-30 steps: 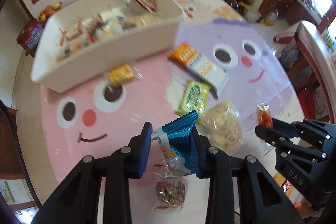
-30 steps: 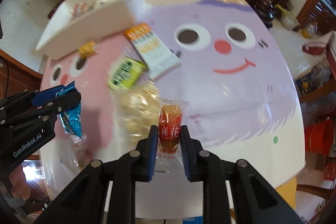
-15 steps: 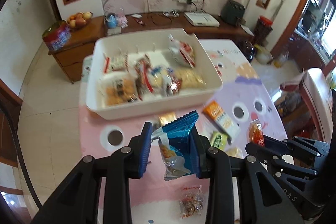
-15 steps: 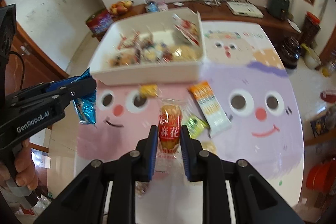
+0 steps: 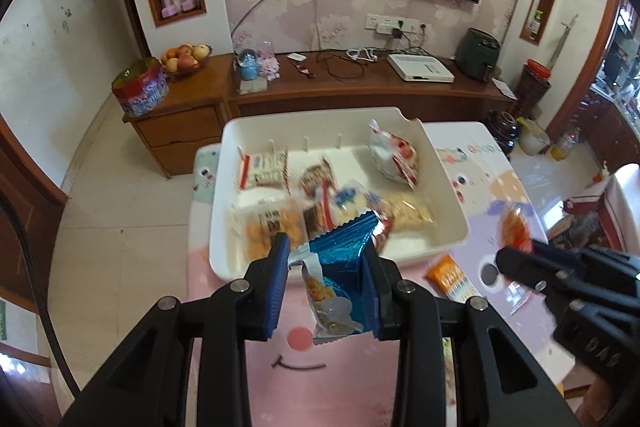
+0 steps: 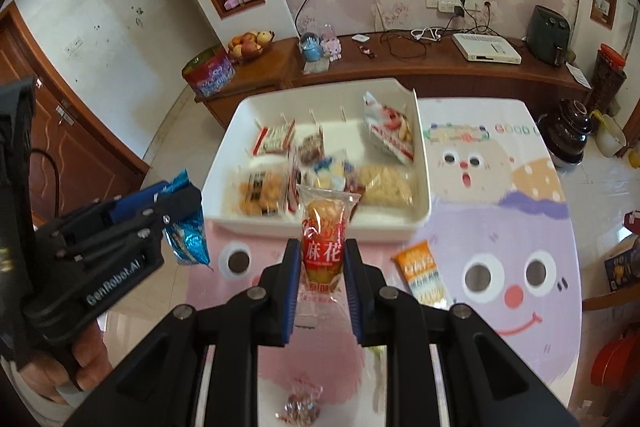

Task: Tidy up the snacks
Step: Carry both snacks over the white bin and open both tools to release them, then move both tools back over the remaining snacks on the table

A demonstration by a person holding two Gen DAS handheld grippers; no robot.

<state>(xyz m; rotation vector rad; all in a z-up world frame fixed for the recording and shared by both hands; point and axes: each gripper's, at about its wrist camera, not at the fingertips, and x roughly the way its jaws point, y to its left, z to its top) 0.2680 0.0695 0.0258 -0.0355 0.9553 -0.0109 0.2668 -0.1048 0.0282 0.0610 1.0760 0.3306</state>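
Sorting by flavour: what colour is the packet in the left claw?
Shiny blue packet, clearest in the left wrist view.

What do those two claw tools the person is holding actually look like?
Both are matte black plastic frames with silver rivets at the joints. Each ends in two flat fingers faced with ribbed blue pads. The left gripper carries white "GenRobot.AI" lettering on its side; the right gripper shows embossed letters. A thin black cable runs behind the left one.
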